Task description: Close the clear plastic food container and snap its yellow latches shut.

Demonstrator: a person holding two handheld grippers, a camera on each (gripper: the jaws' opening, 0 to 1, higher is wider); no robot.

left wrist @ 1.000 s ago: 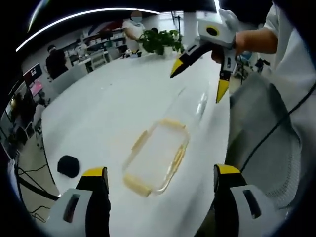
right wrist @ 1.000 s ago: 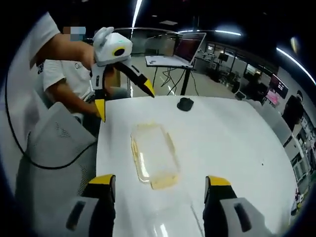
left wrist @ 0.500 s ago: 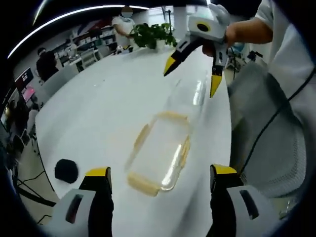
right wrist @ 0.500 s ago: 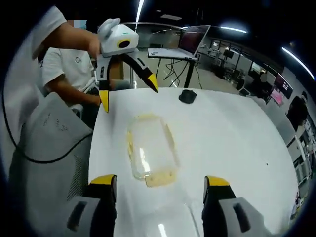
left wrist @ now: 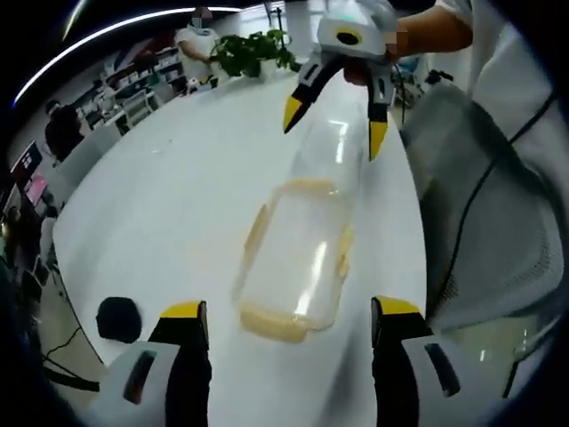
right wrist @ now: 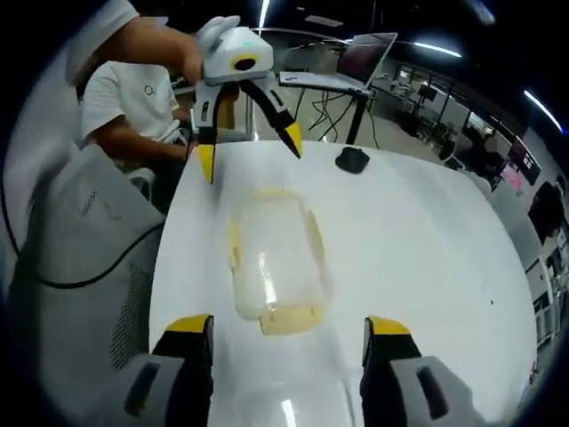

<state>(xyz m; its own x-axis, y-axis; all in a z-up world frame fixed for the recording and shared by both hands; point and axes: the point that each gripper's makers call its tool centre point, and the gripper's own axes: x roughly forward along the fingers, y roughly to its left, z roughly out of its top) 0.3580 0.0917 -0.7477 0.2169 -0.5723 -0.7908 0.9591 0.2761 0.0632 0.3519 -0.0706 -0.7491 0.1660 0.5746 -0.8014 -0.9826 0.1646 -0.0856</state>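
On the white table (right wrist: 427, 267), clear plastic food container (right wrist: 276, 262) lay lengthwise between both gaping, empty hand-held grippers; left hand-held gripper (left wrist: 289, 316) nearer, right hand-held gripper (right wrist: 280, 334) likewise close.

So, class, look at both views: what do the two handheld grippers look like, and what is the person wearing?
Each gripper has a white body with a black-and-yellow round mark, dark arms and yellow-tipped jaws: see the left gripper and the right gripper. The person wears a white short-sleeved shirt, and a black cable trails beside them.
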